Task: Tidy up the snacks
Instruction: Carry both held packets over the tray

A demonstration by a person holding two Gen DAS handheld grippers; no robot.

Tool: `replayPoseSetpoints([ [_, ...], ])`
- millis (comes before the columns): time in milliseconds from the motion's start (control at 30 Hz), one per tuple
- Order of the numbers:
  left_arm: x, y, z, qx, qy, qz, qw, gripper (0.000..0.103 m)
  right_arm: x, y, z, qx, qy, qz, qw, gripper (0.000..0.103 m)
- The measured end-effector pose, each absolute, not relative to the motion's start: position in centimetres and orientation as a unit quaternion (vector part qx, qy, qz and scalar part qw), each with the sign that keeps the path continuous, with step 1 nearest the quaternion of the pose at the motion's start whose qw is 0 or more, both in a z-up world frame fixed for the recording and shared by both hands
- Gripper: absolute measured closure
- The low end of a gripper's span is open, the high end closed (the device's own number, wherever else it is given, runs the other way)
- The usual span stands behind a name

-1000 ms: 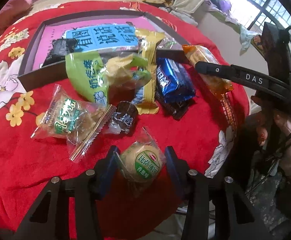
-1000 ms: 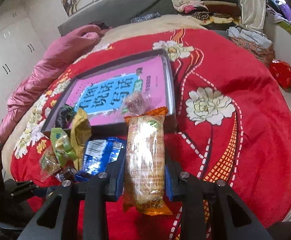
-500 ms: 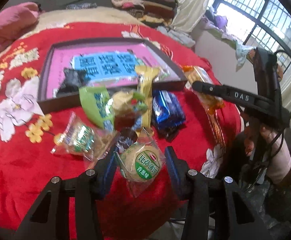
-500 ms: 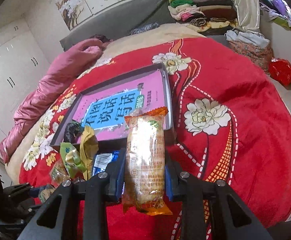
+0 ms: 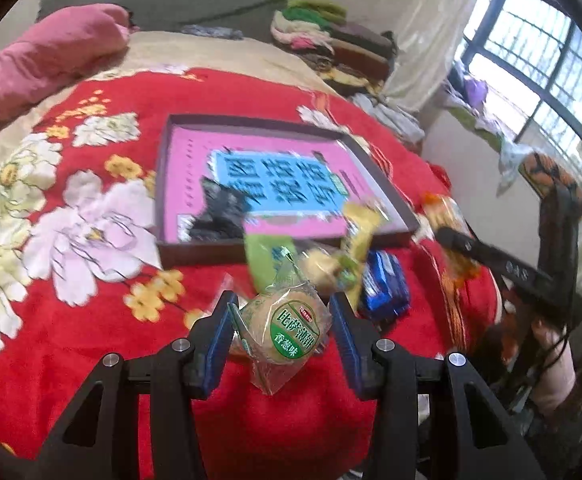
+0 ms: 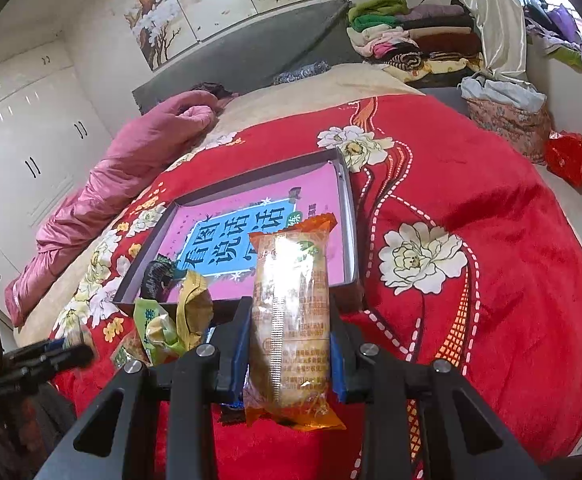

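Note:
My left gripper (image 5: 282,330) is shut on a round biscuit pack (image 5: 287,330) in clear wrap with a green label, held above the red blanket. My right gripper (image 6: 289,350) is shut on a long orange cracker pack (image 6: 291,312) that stands upright between its pads. Ahead of both lies a shallow dark box (image 5: 163,184) (image 6: 349,216) with a pink and blue printed floor; a small black packet (image 5: 219,212) lies in its near corner. In front of the box sits a heap of loose snacks: a green bag (image 5: 267,256), a yellow pack (image 5: 361,228) and a blue pack (image 5: 385,284).
The red flowered blanket (image 6: 471,200) covers a bed. A pink quilt (image 6: 139,148) lies at the far left, folded clothes (image 6: 403,36) are stacked at the head. In the left wrist view my right gripper (image 5: 507,268) and a person's hand (image 5: 551,356) stand at the right.
My left gripper has lifted the round biscuit pack off the blanket and moved toward the box; the snack heap now sits lower and closer. The right gripper has tilted up slightly with the cracker pack.

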State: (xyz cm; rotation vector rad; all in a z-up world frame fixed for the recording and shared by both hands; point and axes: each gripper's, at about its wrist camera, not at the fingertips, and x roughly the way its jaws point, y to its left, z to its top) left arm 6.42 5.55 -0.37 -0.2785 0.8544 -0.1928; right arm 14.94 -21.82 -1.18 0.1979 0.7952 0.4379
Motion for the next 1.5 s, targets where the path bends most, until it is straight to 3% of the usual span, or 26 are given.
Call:
replayPoseSetpoints([
  [900, 11.8, 10.5, 0.7, -0.151, 0.356, -0.004, 0.922, 0.054, 16.2, -22.0, -1.0, 0.096, 0.367, 0.198, 0.904, 0.07],
  [1500, 15.7, 9.5, -2.5, -0.121, 0.383, -0.003, 0.916, 0.054, 18.8, -21.6, -0.6, 0.092, 0.353, 0.178, 0.914, 0.07],
])
